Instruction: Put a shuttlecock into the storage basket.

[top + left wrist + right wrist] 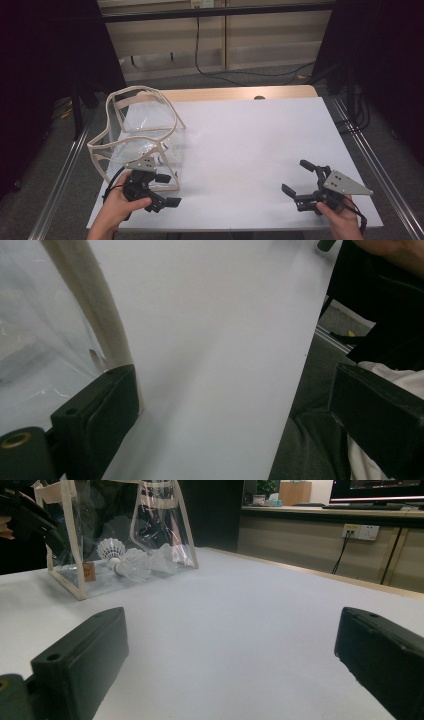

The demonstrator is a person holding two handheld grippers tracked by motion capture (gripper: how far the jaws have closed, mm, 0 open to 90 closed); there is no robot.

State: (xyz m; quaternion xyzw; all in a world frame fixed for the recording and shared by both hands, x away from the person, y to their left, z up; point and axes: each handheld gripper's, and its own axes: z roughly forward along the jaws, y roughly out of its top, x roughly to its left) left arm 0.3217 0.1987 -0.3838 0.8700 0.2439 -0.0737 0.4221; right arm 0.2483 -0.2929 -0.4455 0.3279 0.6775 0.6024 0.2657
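Both of my black two-jaw grippers sit at the near table edge, jaws wide and gripping nothing: my left gripper point(166, 190) beside the clear plastic tote bag with cream trim point(140, 135), one jaw against its corner seam point(100, 330), my right gripper point(296, 177) well apart. White feather shuttlecocks point(131, 560) lie inside. I judge a careless nudge could tip the light bag and spill them.

Table point(240, 93): we note a wooden top under a white sheet point(250, 150).
On sheet: clear bag point(142, 137), left side.
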